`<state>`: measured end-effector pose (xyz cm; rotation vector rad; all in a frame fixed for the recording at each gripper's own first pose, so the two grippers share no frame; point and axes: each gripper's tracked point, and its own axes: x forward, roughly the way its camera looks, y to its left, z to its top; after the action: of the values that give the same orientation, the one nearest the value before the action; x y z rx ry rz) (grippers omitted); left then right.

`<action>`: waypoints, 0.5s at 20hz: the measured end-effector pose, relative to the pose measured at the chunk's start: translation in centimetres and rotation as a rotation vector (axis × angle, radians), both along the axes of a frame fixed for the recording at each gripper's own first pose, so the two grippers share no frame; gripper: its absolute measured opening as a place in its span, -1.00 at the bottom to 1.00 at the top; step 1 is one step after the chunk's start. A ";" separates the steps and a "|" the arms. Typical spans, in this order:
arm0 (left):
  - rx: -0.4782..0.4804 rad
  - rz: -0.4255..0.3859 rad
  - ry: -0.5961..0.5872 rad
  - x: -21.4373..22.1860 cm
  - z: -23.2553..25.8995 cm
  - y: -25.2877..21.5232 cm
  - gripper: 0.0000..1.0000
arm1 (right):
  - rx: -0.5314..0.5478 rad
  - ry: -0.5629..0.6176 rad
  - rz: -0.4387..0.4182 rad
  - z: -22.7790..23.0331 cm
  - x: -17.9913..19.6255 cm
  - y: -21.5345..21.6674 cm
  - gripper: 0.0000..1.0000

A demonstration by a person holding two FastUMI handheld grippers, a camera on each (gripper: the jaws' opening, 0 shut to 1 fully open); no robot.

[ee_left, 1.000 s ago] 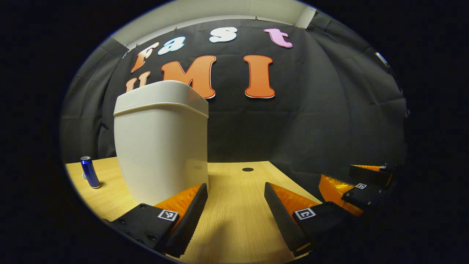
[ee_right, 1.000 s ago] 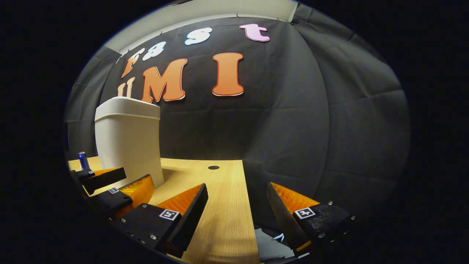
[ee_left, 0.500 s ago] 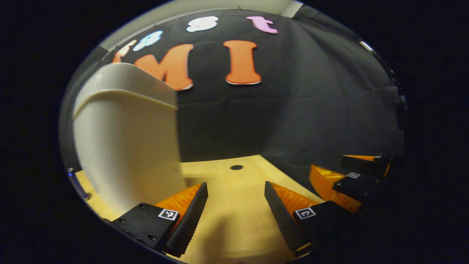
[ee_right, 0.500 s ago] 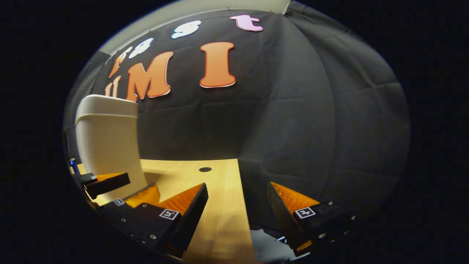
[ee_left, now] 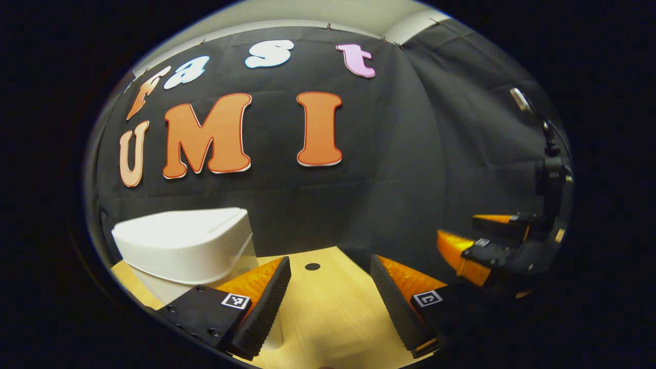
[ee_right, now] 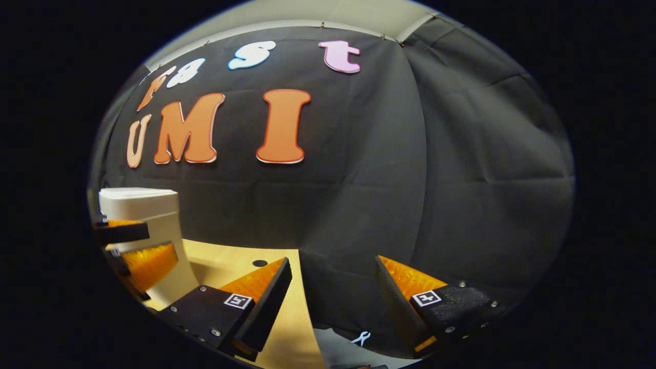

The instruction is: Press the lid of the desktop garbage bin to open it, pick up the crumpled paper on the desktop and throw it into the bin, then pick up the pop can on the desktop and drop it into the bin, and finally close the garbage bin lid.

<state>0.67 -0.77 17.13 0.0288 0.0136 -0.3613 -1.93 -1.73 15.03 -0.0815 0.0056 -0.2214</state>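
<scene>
The white garbage bin [ee_left: 184, 251] stands on the desk [ee_left: 328, 318] with its lid [ee_left: 179, 230] down, just ahead-left of my left hand-held gripper [ee_left: 328, 307], whose fingers are spread with nothing between them. My right hand-held gripper [ee_right: 330, 307] is likewise apart and empty. A shut lid fits either the opening press to come or the job finished.

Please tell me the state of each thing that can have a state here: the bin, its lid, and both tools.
White plastic desktop garbage bin: upright on the wooden table.
White bin lid: closed, untouched.
Left tool: open, empty, raised to about lid height beside the bin.
Right tool: open, empty, partly past the table's edge.
</scene>
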 end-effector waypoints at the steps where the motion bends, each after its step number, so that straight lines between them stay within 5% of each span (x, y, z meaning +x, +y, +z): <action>1: -0.010 -0.017 -0.003 -1.2 2.1 1.1 0.99 | -0.028 0.008 0.006 1.4 -1.2 1.3 0.94; 5: 0.002 0.010 -0.030 -3.8 8.9 9.4 0.99 | -0.077 -0.041 0.091 9.0 -5.3 8.1 0.96; 10: -0.032 0.149 0.002 -5.8 12.1 22.6 0.99 | -0.206 -0.070 0.166 14.6 -5.4 16.2 0.95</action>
<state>-5.09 21.80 29.20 -0.0042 0.0121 -0.2128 -7.33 14.48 29.61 -0.2788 -0.0932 -0.0580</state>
